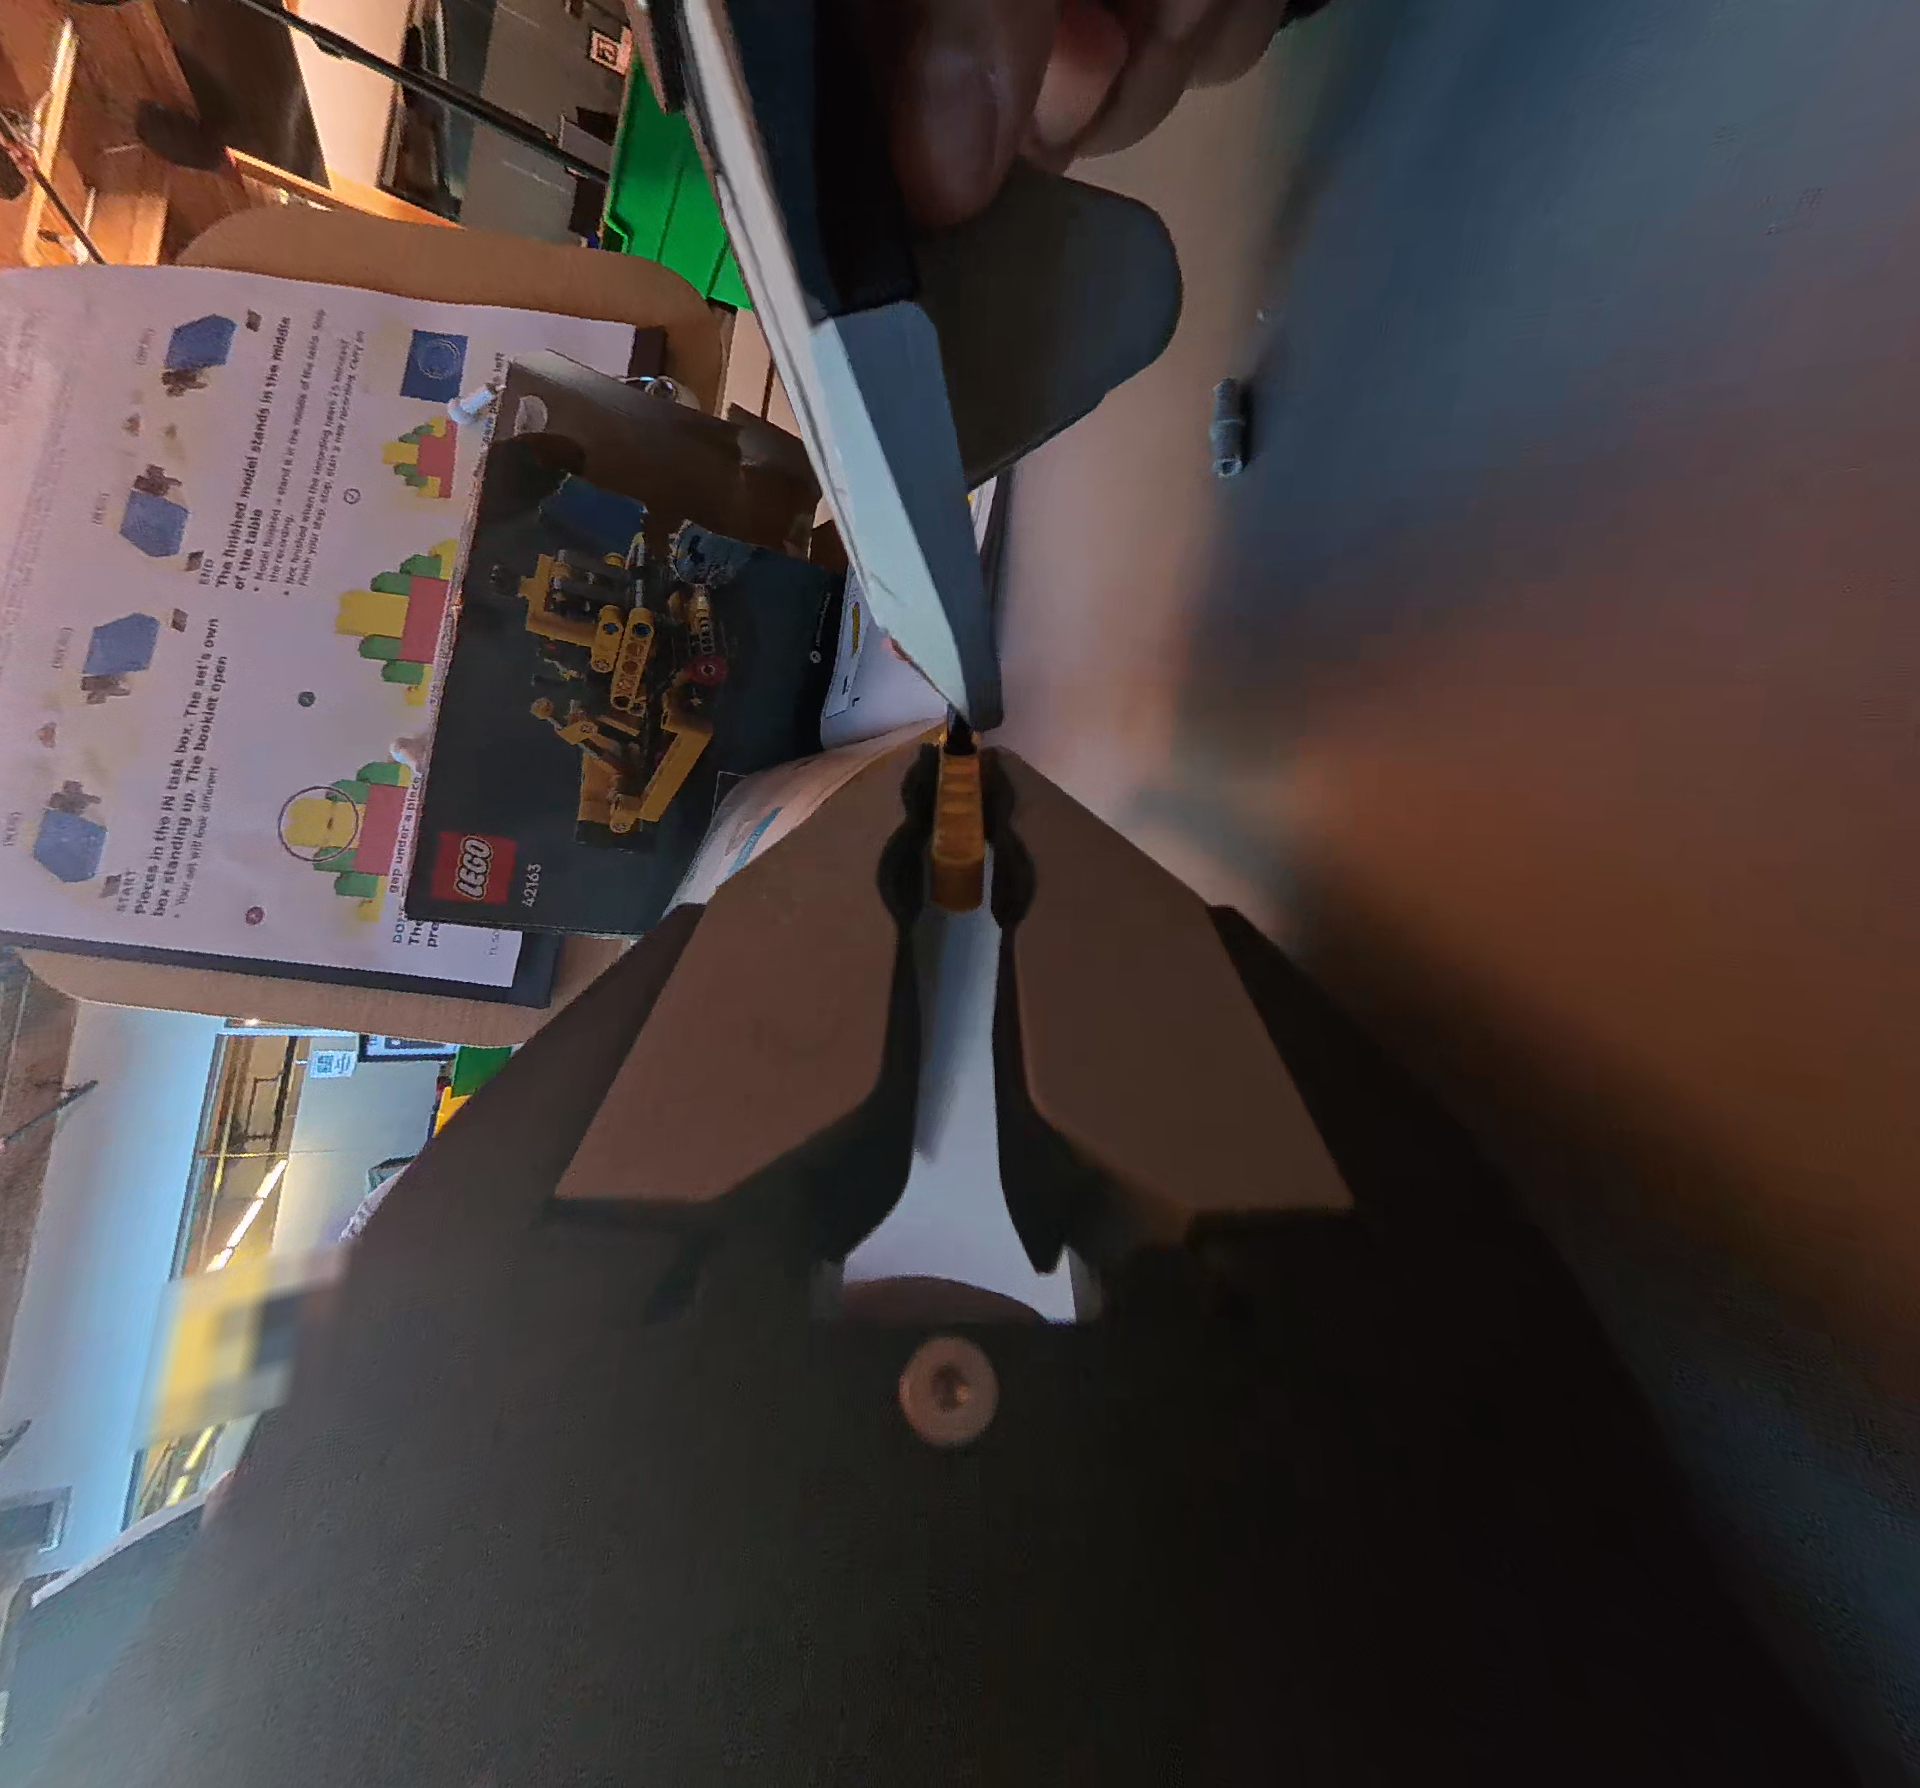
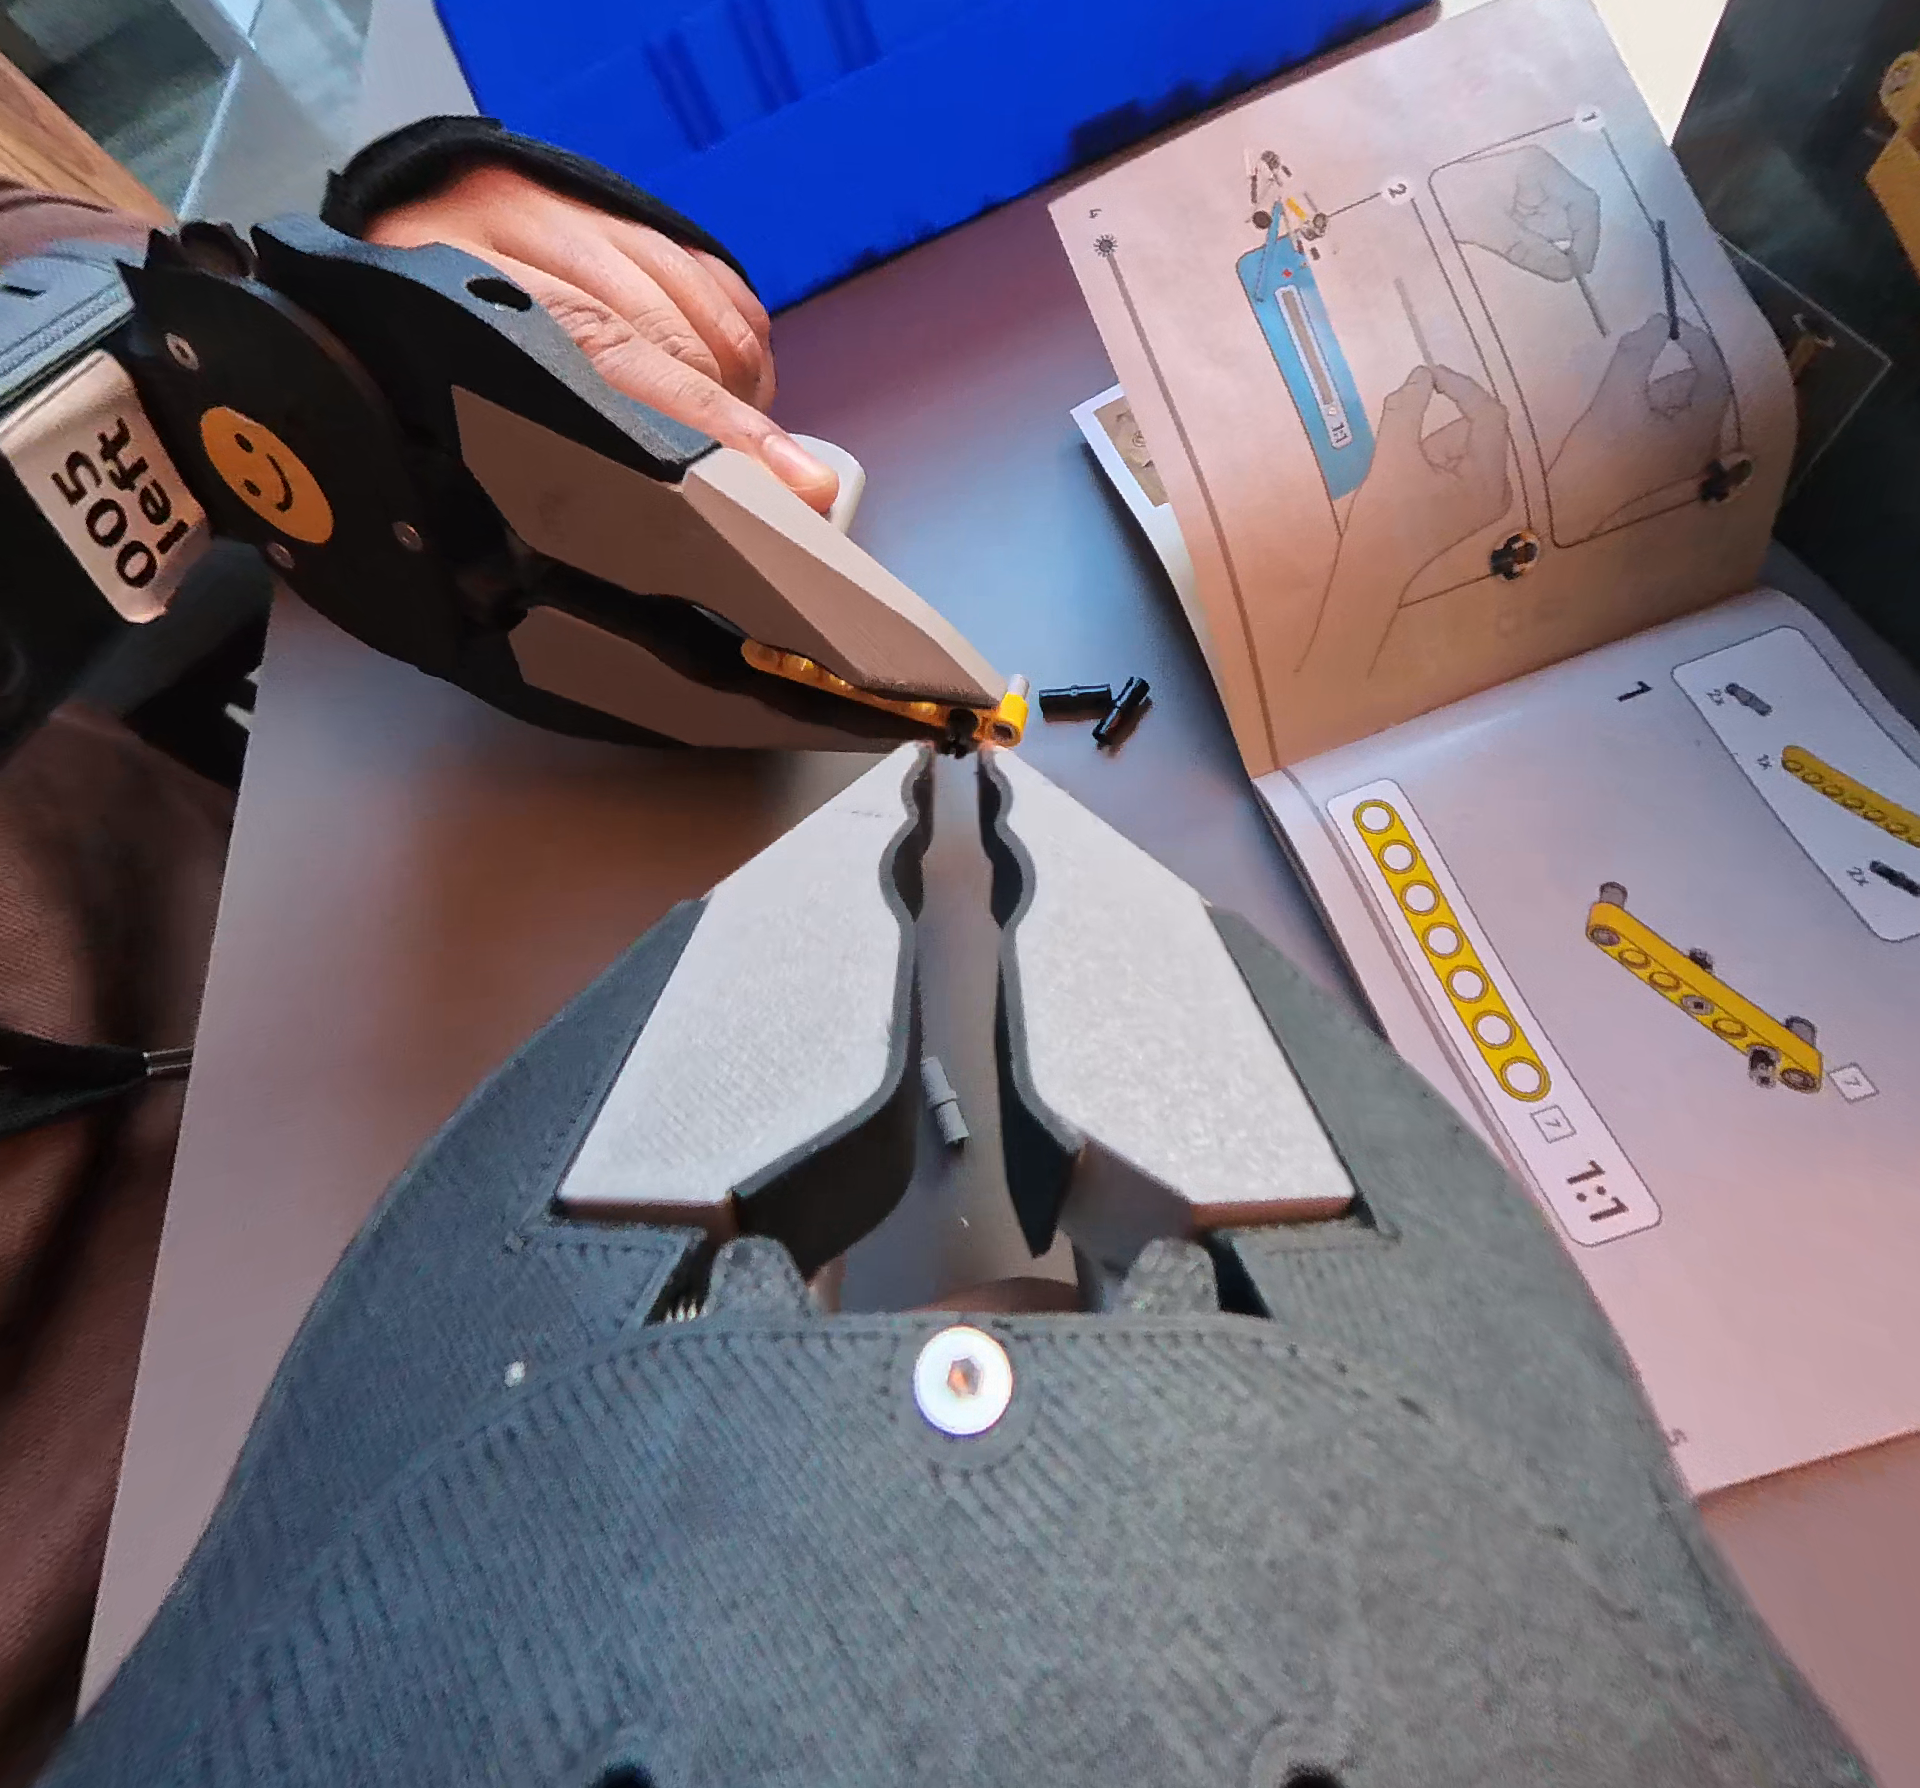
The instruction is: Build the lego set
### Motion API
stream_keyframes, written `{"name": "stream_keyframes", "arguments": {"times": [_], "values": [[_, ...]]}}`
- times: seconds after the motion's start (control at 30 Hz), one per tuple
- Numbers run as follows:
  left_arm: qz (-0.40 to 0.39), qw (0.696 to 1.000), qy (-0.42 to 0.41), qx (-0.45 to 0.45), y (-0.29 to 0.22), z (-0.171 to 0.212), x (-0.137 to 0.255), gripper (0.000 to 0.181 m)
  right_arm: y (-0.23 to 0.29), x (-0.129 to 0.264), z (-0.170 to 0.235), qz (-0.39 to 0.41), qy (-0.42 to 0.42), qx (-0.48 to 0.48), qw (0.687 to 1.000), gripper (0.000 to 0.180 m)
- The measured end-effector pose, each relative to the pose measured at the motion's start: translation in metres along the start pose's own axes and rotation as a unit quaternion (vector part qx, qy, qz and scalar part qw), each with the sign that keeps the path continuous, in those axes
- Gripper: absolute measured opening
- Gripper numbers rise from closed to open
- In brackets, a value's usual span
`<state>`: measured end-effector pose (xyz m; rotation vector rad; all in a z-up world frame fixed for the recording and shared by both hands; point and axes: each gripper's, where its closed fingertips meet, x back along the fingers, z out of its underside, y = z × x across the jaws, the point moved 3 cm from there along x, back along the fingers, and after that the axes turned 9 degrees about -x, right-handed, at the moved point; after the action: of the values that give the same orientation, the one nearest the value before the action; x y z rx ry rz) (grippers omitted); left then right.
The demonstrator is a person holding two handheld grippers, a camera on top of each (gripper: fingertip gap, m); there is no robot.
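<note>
1. Left gripper (image 2: 935, 715) clamped on yellow beam (image 2: 1006, 722), held above table (image 2: 520, 855); grey pin (image 2: 1019, 686) and a black pin seated.
2. Right gripper (image 2: 951, 762) tips narrowly apart, at the seated black pin; hold uncertain.
3. Judged early: booklet (image 2: 1558, 1011) at step one; loose black pins (image 2: 1096, 702) unused.

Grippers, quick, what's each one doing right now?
Left gripper: shut on the yellow beam.
Right gripper: tips nearly shut on a black pin at the beam.
</note>
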<state>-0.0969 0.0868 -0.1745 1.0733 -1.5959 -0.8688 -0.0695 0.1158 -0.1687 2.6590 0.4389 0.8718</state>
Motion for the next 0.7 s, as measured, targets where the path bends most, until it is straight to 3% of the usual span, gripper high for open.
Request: {"name": "stream_keyframes", "arguments": {"times": [0.17,0.27,0.37,0.5,0.6,0.7], "values": [[0.0,0.982,-0.073,0.175,0.025,-0.004,0.009,0.005,0.001,0.017,-0.011,-0.002,-0.027,0.048,0.998,0.016],[0.032,0.936,-0.165,0.309,0.042,-0.015,0.02,0.005,0.006,0.033,-0.022,-0.009,-0.059,0.091,0.994,0.02],[0.068,0.858,-0.251,0.443,0.06,-0.026,0.032,0.005,0.025,0.047,-0.033,-0.049,-0.101,0.125,0.986,0.02],[0.148,0.752,-0.33,0.551,0.07,-0.041,0.042,0.005,0.042,0.061,-0.046,-0.061,-0.15,0.155,0.975,0.019],[0.208,0.653,-0.363,0.632,0.072,-0.044,0.043,0.005,0.049,0.062,-0.046,-0.079,-0.147,0.149,0.975,0.019],[0.242,0.588,-0.362,0.682,0.07,-0.043,0.037,0.005,0.049,0.061,-0.044,-0.087,-0.137,0.141,0.977,0.015]]}}
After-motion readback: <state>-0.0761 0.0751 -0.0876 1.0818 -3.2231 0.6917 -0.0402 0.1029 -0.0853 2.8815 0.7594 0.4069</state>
